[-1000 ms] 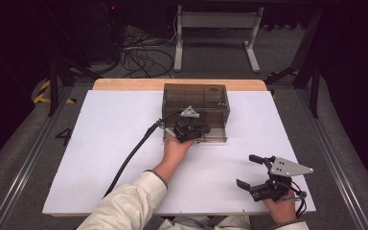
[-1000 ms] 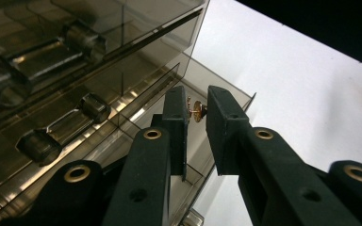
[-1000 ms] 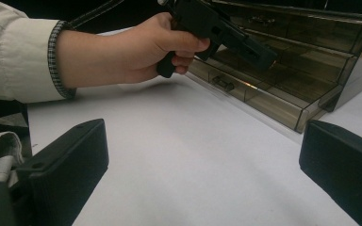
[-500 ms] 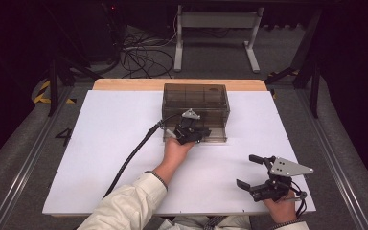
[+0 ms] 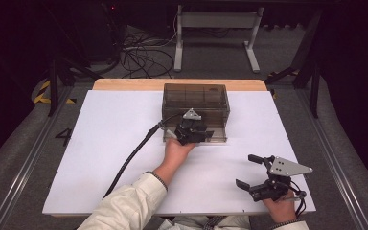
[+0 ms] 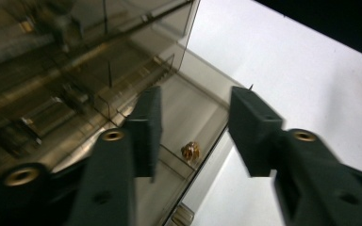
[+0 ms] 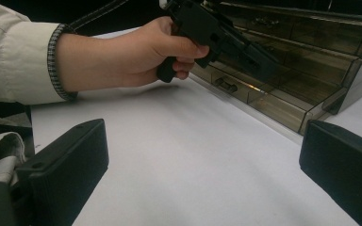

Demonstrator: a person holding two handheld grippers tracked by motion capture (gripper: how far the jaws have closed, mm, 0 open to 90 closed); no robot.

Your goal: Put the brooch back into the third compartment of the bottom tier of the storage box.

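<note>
Drawer box [image 5: 196, 100]: my view of its contents is blurred; a small gold knob [image 6: 191, 150] shows.
Left gripper [image 5: 194, 134]: open at its front.
Right gripper [image 5: 252, 170]: open wide, well apart.
Writing: "4" [image 5: 63, 136] beside table [image 5: 105, 143].

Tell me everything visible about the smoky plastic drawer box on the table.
The drawer box is translucent smoke-brown plastic, rectangular, with small compartments and drawers. It stands upright at the far middle of the white table. A bottom drawer is pulled out toward the person, a small gold piece inside. The left hand-held gripper, open, is at that drawer.

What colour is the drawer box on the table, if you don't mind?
Smoky translucent brown drawer box, clearest in the high view.
</note>
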